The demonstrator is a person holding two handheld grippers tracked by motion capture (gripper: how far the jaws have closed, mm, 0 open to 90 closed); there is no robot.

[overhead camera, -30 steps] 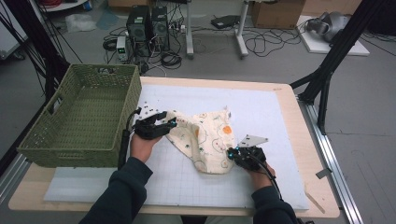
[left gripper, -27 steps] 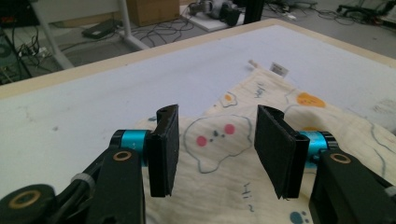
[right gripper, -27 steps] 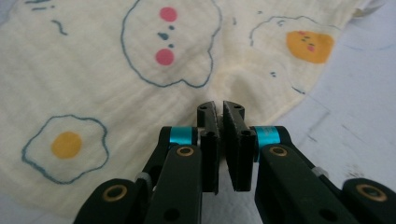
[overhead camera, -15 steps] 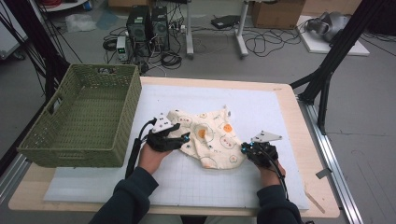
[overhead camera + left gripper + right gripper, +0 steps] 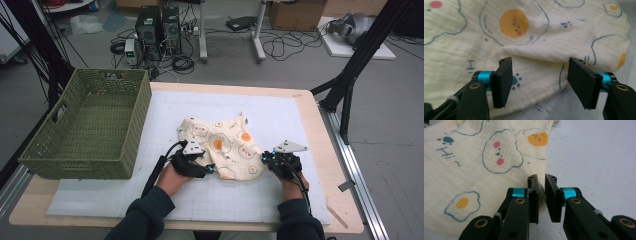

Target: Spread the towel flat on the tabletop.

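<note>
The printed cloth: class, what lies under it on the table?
Under the printed cloth lies the white gridded mat, bare all around it, on the wooden table. Whatever is directly beneath the fabric is covered, as is its underside.

From my high view, the cloth (image 5: 222, 147) has its 6 o'clock edge partly covered by the left gripper (image 5: 210, 169) and the right gripper (image 5: 265, 159), so I can't read there how either set of jaws stands. In the left gripper view the cloth runs off the frame at 9 and 12 o'clock. In the right gripper view a pinched fold disappears between the jaws; I can't tell how deep it goes. The basket (image 5: 85, 165) hides part of the table behind its near wall.
</note>
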